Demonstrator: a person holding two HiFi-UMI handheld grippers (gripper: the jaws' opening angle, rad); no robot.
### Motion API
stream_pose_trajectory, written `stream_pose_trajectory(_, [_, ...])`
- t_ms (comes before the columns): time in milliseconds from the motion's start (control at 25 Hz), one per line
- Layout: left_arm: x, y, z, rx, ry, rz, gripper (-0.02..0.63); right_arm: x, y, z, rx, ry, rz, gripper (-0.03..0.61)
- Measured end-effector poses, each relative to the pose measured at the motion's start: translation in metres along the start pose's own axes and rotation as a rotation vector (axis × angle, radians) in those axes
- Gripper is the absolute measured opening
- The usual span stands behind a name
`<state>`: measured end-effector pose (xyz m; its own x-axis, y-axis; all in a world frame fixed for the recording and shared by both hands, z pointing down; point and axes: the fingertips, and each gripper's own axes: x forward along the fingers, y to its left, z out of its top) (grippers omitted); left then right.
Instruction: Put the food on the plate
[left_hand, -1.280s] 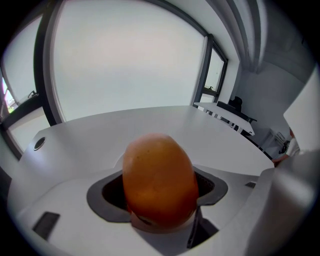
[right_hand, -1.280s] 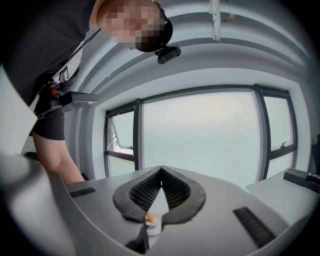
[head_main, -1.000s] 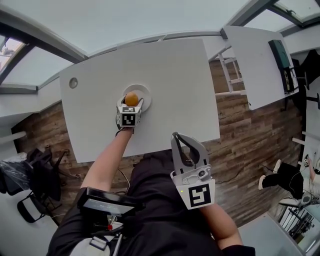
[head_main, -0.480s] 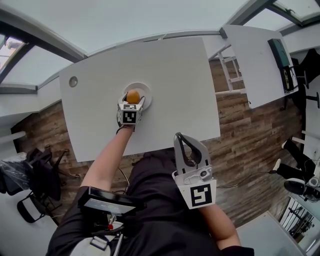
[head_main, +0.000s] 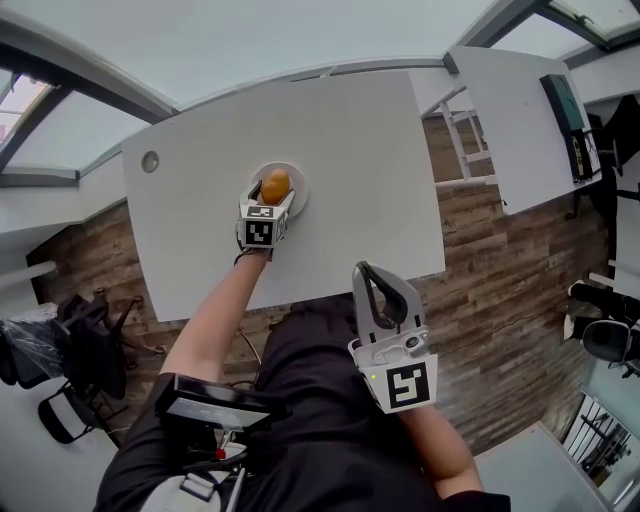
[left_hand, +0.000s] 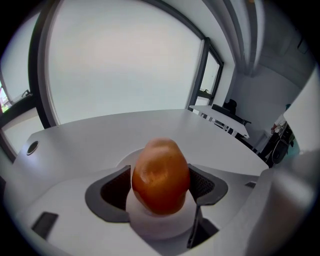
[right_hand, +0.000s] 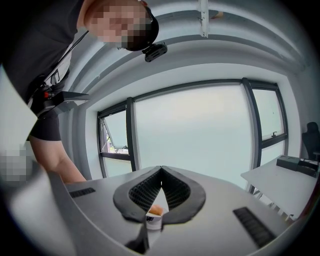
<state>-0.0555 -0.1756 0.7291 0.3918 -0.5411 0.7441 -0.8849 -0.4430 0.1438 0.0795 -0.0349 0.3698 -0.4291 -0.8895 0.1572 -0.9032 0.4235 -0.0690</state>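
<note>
1. Count: one food item, one plate, two grippers. Both things sit on one white table (head_main: 350, 170). A second white table (head_main: 510, 130) stands well off to your right.
2. Your left gripper (head_main: 270, 205) reaches out over the table. Its jaws are parted to roughly the food's width.
3. The food (left_hand: 160, 175), a single orange-brown oval lump, sits squarely between those jaws. One dark pad (left_hand: 115, 187) is close against its left flank and the other is close against its right. No gap shows on either side.
4. The food rests on the plate (head_main: 299, 185), not in the air. It lies a little past the fingertips, with its long axis pointing away from them.
5. The plate is small, round and white. It lies directly under and just ahead of the left fingertips, and its near edge runs beneath the jaws.
6. Your right gripper (right_hand: 161, 170) is drawn back near your body, off the table edge and well apart from the plate. Its jaws are closed tip to tip, leaving only a loop-shaped gap lower down. They hold nothing.
7. Through that loop the food shows small and far off.
8. One round hole (head_main: 150, 160) sits in the table, far to the left of the left fingers.
9. Your left forearm (head_main: 215, 320) runs straight back from the gripper to your torso.
</note>
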Motion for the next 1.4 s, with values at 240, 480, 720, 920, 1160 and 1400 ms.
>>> stream_pose_trajectory(240, [-0.004, 0.000, 0.004, 0.004, -0.025, 0.012, 0.328, -0.001, 0.000, 0.002, -0.004, -0.005, 0.001, 0.006])
stream_pose_trajectory(480, [-0.010, -0.002, 0.014, 0.003, -0.061, 0.016, 0.328, -0.002, 0.002, 0.002, -0.007, -0.007, 0.005, 0.006])
stream_pose_trajectory(720, [-0.018, -0.002, 0.008, 0.009, -0.050, 0.021, 0.328, -0.008, 0.007, 0.003, -0.022, -0.014, 0.012, 0.006])
stream_pose_trajectory(920, [-0.029, 0.001, 0.017, -0.005, -0.097, 0.037, 0.328, -0.014, 0.010, 0.003, -0.023, -0.025, 0.016, 0.006])
stream_pose_trajectory(1160, [-0.054, 0.007, 0.022, -0.007, -0.135, 0.093, 0.328, -0.023, 0.024, 0.004, -0.028, -0.032, 0.038, 0.006])
stream_pose_trajectory(1400, [-0.082, 0.002, 0.030, -0.039, -0.197, 0.109, 0.328, -0.030, 0.032, 0.010, -0.029, -0.055, 0.053, 0.006])
